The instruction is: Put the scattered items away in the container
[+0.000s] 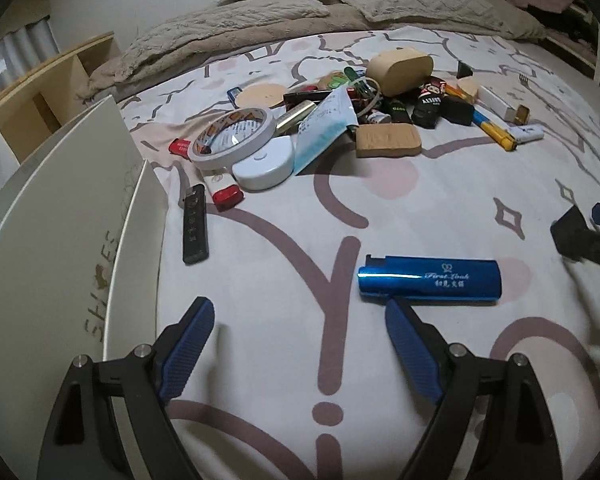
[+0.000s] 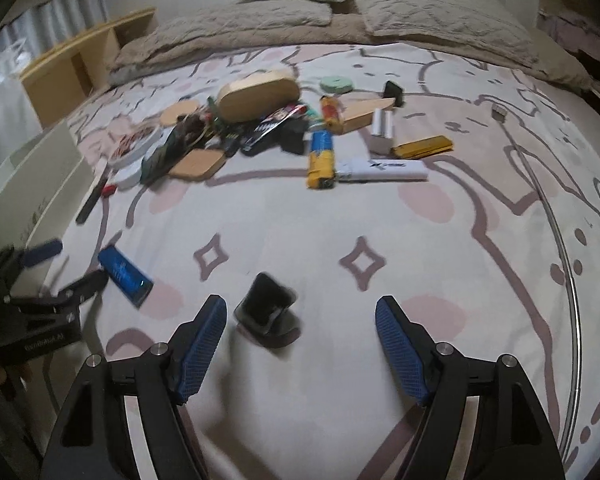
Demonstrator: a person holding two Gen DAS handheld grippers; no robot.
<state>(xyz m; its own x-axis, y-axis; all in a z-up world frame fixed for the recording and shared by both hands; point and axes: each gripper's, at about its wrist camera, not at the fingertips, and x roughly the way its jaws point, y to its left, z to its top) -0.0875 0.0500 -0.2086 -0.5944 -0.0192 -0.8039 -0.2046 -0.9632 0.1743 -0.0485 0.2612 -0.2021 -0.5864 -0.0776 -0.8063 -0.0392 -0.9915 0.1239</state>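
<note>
Both claws are released, pads apart, nothing gripped. The left claw hovers over the bed by the blue lighter, at its 1 o'clock, likely the next pick. It must shift right, close, then carry to the white container at 9 o'clock. The lighter reads "First Look". A small black item lies loose before the right claw.

Glossy blue metallic lighter lies on matt, soft cloth bedsheet.
</note>
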